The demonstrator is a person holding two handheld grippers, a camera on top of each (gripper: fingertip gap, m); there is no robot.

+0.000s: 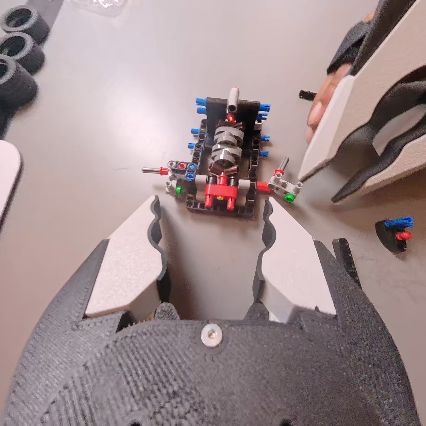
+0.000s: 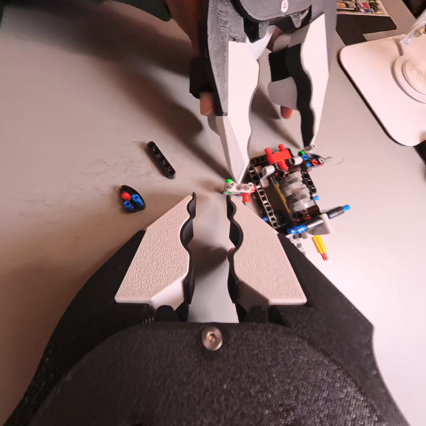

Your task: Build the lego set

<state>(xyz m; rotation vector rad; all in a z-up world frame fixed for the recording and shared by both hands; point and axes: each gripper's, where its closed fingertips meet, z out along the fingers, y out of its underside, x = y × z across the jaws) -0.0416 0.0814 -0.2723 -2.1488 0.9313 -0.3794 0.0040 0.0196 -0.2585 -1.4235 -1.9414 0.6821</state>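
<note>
The lego assembly (image 1: 224, 159) is a black frame with grey discs down its middle, blue pins along its sides and a red piece at one end. It lies on the table and also shows in the right wrist view (image 2: 290, 191). My left gripper (image 1: 212, 202) is open and empty, its jaws set wider than the frame, just short of the red end. My right gripper (image 2: 210, 197) is open by a narrow gap and empty. Its tips are close to the grey connector with a green pin (image 2: 237, 187) that sticks out of the frame's side.
A loose black beam (image 2: 161, 160) and a small black piece with blue and red pins (image 2: 131, 199) lie to the left. Several black tyres (image 1: 18, 46) stand at the far left. A white stand base (image 2: 380, 87) sits at the right. A yellow connector (image 2: 319, 246) juts from the frame.
</note>
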